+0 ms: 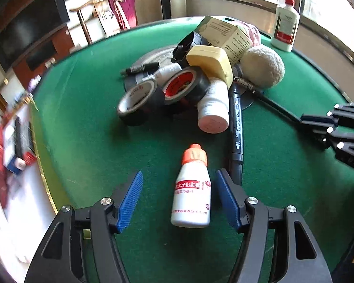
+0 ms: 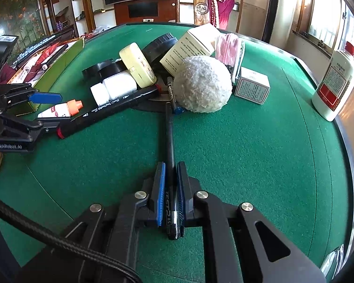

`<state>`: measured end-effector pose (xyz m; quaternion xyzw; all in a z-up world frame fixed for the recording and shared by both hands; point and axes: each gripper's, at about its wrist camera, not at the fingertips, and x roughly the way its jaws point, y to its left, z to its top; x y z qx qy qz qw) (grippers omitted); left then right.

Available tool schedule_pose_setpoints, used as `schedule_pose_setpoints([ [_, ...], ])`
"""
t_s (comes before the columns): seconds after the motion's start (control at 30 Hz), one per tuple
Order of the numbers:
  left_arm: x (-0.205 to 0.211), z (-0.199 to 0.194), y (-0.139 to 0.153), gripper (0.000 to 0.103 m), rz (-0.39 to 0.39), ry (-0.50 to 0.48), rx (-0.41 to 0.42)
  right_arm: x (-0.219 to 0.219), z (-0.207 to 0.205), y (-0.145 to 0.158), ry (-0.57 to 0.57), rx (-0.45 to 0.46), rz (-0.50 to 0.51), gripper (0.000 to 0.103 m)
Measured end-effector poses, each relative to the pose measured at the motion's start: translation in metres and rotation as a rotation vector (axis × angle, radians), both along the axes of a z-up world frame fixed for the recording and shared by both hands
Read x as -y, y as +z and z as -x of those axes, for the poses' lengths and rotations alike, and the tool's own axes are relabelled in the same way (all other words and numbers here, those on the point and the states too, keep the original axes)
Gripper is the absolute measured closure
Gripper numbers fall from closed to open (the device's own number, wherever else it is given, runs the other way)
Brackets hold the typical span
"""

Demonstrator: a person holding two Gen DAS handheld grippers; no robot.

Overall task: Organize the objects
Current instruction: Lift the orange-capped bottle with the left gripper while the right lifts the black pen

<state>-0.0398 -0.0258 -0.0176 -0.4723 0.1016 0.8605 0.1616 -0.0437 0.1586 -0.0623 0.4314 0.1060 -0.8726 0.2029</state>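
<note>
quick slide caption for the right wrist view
Right gripper shut on a slim black pen over the green felt table, its tip beside a fluffy white ball.

Green felt table, rounded edge. At centre a heap: tape rolls, pill bottle, woolly ball, black marker. Small orange-capped bottle lying at 6 o'clock. Tall white bottle upright at 1 o'clock.

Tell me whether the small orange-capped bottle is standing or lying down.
Lying down. The small bottle rests on its side on the green table, cap pointing at the pile, between the open left gripper fingers, untouched.
</note>
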Motion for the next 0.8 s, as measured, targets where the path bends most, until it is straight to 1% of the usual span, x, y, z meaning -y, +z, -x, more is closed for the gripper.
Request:
schedule_pose_setpoints([
  [0.03, 0.001, 0.0, 0.0, 0.045, -0.008, -0.001, -0.001, 0.0, 0.0, 0.0, -0.002, 0.0, 0.001, 0.095],
  [0.07, 0.0, -0.002, 0.0, 0.045, 0.001, -0.007, -0.011, -0.001, 0.0, 0.0, -0.007, 0.001, 0.008, 0.095],
  [0.1, -0.001, -0.003, 0.0, 0.048, 0.002, -0.012, -0.015, 0.0, 0.0, 0.0, -0.005, -0.002, 0.005, 0.095],
  [0.13, -0.002, -0.005, 0.001, 0.057, -0.007, -0.025, -0.016, 0.0, 0.0, 0.0, -0.004, -0.005, 0.001, 0.095],
  [0.17, -0.003, -0.006, 0.001, 0.061, -0.019, -0.036, -0.014, 0.0, 0.0, 0.0, -0.007, -0.005, 0.003, 0.095],
  [0.2, -0.004, -0.007, 0.002, 0.067, -0.02, -0.044, -0.015, 0.0, 0.0, 0.0, -0.008, -0.006, 0.005, 0.095],
  [0.23, -0.006, -0.009, 0.003, 0.075, -0.022, -0.053, -0.017, 0.0, 0.0, 0.0, -0.01, -0.005, 0.008, 0.095],
  [0.27, -0.009, -0.012, 0.003, 0.08, -0.021, -0.069, -0.02, -0.001, 0.001, 0.0, -0.014, -0.004, 0.011, 0.095],
  [0.37, -0.01, -0.015, 0.003, 0.08, -0.022, -0.065, -0.025, 0.0, -0.001, 0.0, -0.029, -0.009, 0.016, 0.095],
  [0.47, -0.005, -0.012, 0.005, 0.08, -0.058, -0.054, -0.008, -0.002, 0.001, 0.001, -0.043, 0.008, 0.057, 0.096],
  [0.57, -0.002, -0.012, 0.009, 0.08, -0.085, -0.053, -0.015, -0.008, 0.004, 0.002, -0.056, 0.039, 0.124, 0.096],
  [0.63, 0.0, -0.014, 0.013, 0.08, -0.092, -0.055, -0.021, -0.013, 0.006, 0.003, -0.059, 0.066, 0.189, 0.096],
  [0.73, 0.003, -0.015, 0.019, 0.08, -0.134, -0.064, -0.018, -0.017, 0.006, 0.007, -0.048, 0.099, 0.287, 0.096],
  [0.8, 0.004, -0.016, 0.021, 0.08, -0.133, -0.058, -0.029, -0.016, 0.006, 0.007, -0.039, 0.125, 0.346, 0.096],
])
